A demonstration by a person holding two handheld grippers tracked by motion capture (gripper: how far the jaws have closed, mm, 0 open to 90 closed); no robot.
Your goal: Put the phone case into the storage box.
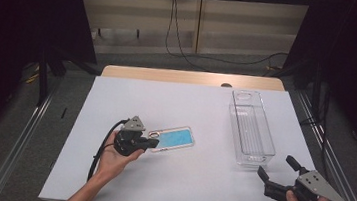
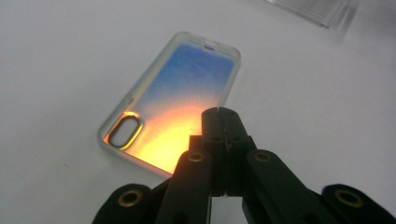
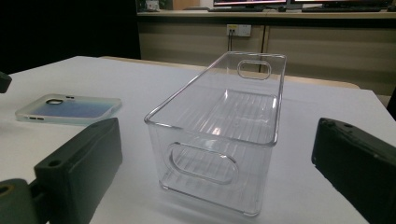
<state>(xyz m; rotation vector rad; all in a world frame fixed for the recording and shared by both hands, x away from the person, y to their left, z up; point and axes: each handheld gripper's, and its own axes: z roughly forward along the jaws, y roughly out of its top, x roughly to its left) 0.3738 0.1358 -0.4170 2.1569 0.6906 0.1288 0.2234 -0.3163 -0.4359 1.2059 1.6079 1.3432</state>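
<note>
High view: phone case point(image 1: 172, 139) lies flat, left of desk centre; left gripper point(image 1: 146, 138) at its camera-hole end. Left gripper view: jaws closed over case edge; a hold can't be confirmed. Light, thin, flexy, slick; pinch the rim. Right gripper view: jaws wide open, facing clear bin point(image 3: 224, 135).

1. A white table point(image 1: 178, 181) with a wooden far edge point(image 1: 189, 76).
2. Grey carpeted floor point(image 1: 136, 56) around it.
3. Black cables point(image 1: 178, 35) trailing across the floor by the far wall.
4. A wall socket point(image 3: 238, 30) on the far wall.
5. Metal rails point(image 1: 16, 139) along the table's left and right sides.
</note>
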